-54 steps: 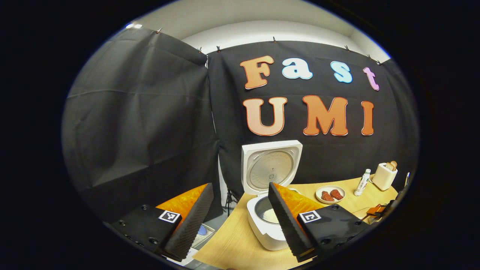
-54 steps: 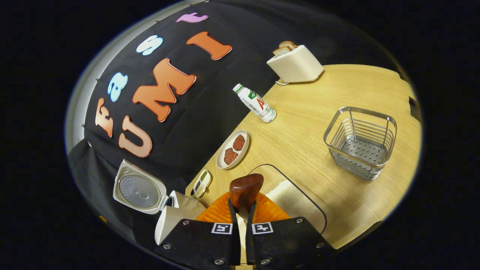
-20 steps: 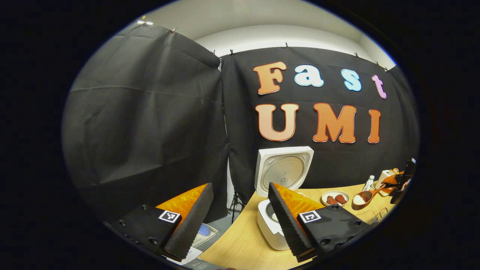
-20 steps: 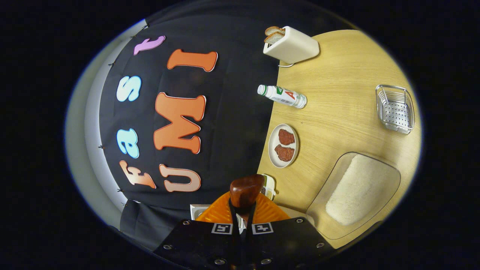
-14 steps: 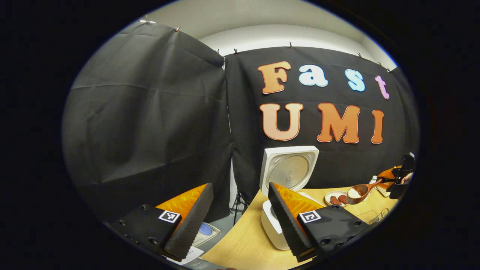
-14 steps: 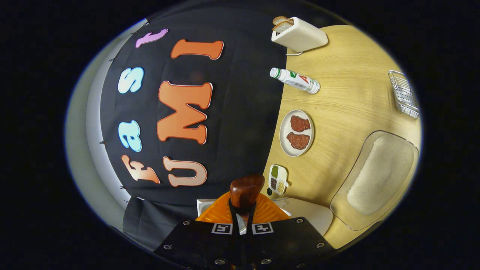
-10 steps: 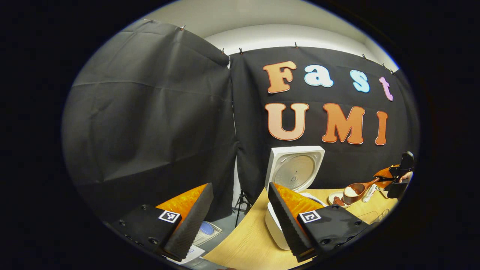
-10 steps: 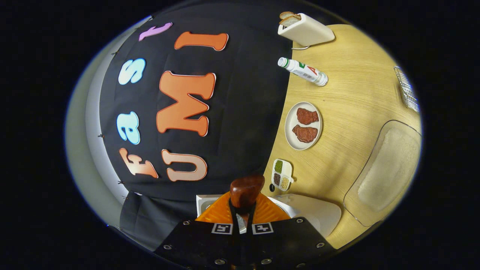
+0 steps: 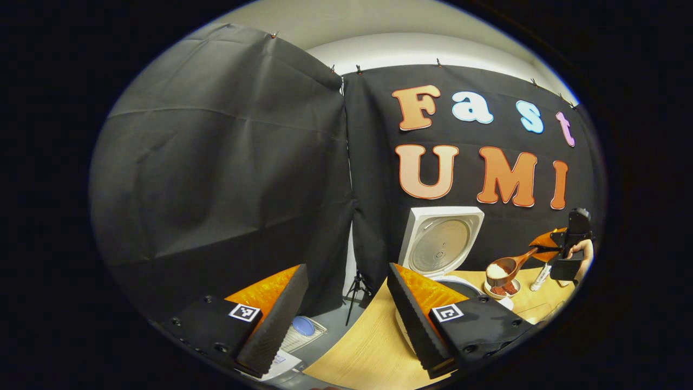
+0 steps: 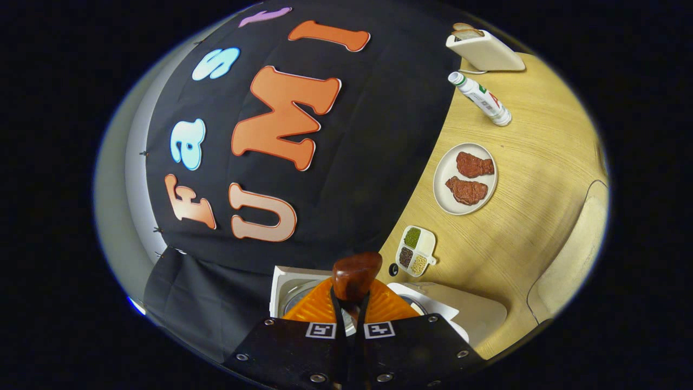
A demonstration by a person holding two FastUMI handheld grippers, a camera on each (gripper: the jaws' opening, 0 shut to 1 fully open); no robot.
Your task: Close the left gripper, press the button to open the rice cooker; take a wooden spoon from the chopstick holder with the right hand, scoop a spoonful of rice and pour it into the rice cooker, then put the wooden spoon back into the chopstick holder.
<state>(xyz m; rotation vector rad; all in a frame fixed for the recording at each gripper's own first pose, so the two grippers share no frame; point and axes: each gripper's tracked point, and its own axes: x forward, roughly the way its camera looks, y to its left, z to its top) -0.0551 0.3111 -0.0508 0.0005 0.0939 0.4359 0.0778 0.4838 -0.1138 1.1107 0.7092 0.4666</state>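
Fingers of the right gripper (image 10: 349,306) pinch the wooden spoon (image 9: 506,267) by its handle; the left gripper (image 9: 344,319) has its fingers spread, holding nothing. One rice cooker (image 9: 441,246) stands open on the counter (image 10: 520,216), so the button step looks done. One spoonful of rice hangs just right of the pot, not yet poured; returning the spoon remains. One plate (image 10: 445,184) carries two meat pieces
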